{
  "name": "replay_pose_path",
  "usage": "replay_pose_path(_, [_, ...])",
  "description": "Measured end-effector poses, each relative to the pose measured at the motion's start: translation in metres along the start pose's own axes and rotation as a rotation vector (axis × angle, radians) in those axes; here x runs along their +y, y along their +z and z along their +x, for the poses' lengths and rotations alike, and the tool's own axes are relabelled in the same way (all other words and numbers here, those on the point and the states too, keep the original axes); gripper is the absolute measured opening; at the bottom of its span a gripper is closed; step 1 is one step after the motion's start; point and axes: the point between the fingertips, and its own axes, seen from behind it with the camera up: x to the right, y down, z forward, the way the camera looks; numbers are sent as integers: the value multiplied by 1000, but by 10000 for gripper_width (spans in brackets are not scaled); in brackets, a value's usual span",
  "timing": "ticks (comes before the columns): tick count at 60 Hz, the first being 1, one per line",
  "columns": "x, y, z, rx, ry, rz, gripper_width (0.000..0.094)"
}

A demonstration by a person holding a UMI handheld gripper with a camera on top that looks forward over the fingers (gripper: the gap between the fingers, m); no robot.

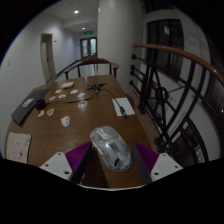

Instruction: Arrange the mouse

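Gripper view here: the mouse (pixel 111 147) is a grey one, sitting right between the two fingers with a magenta pad (pixel 79 155) on one side and the other pad (pixel 142 156) on the other. Both pads look pressed up against its sides, so the jaws of the gripper (pixel 111 158) are clamped on it. It looks lifted a bit over the near end of the bench (pixel 90 125), though I can't say for sure that it's clear of the surface.

Past the mouse, the wooden bench stretches away lengthwise. Off to one side near the front edge there's a sheet of paper (pixel 19 146). Further along that same side sits a dark laptop (pixel 30 103), lid down flat as far as I can tell. On the opposite side there's a white notepad with a pen on it (pixel 123 106). Middle of the bench has a scatter of small white bits and a tangle of cable (pixel 84 95), too small to make out properly.

Beyond the far end are curved chair backs (pixel 85 65), then a hallway with a door (pixel 47 56). A dark stair railing (pixel 165 75) runs alongside the bench.
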Motion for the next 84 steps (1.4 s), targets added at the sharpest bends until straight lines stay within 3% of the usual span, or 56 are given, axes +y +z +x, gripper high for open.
replay_pose_path(13, [-4, -4, -7, -11, 0, -6, 817])
replay_pose_path(17, [-4, -5, -1, 18, 16, 12, 626])
replay_pose_path(24, [-4, -7, 8, 58, 55, 36, 469])
replay_pose_path(33, [-3, -20, 6, 99, 70, -12, 369])
replay_pose_path(44, [-52, -127, -59, 189, 29, 141, 370])
replay_pose_path(51, [-62, -164, -177, 54, 26, 206, 367])
replay_pose_path(58, [-16, -153, -280, -56, -15, 133, 366])
replay_pose_path(68, [64, -109, -344, -133, -85, -25, 368])
replay_pose_path(72, [80, -97, -349, -122, -89, -45, 372])
replay_pose_path(80, [77, -94, -348, -100, -133, 1, 369])
replay_pose_path(84, [77, -95, -349, -101, -144, 7, 499])
